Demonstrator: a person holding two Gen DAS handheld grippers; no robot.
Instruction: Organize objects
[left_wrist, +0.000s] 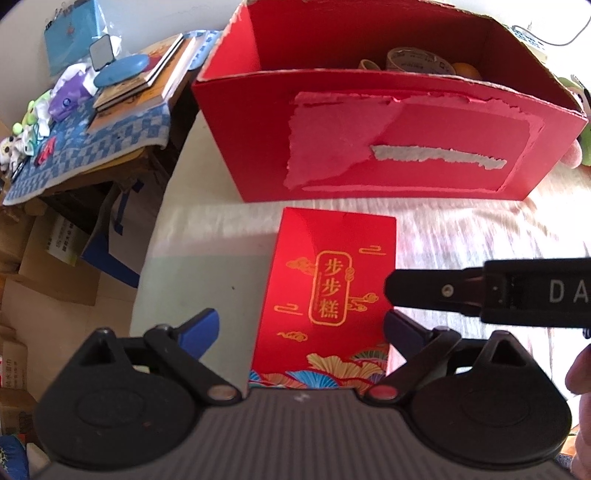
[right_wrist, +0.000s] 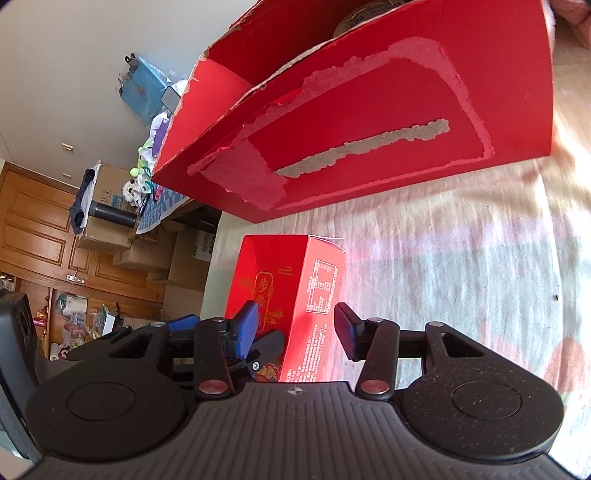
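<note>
A small red box with gold Chinese lettering (left_wrist: 325, 291) lies on the pale cloth in front of a big open red carton (left_wrist: 369, 133). My left gripper (left_wrist: 299, 328) is open, its blue fingers on either side of the small box's near end. My right gripper (right_wrist: 295, 332) is open around the same box (right_wrist: 295, 291), its jaws astride the box's edge from the right. The right gripper's black finger (left_wrist: 424, 291) rests over the box's right edge in the left wrist view. The carton (right_wrist: 369, 122) holds tape rolls (left_wrist: 417, 61).
A side table with a blue checked cloth (left_wrist: 92, 147), books and toys stands at the left. Cardboard boxes (left_wrist: 55, 266) sit on the floor below it. A wooden door (right_wrist: 33, 225) is far left in the right wrist view.
</note>
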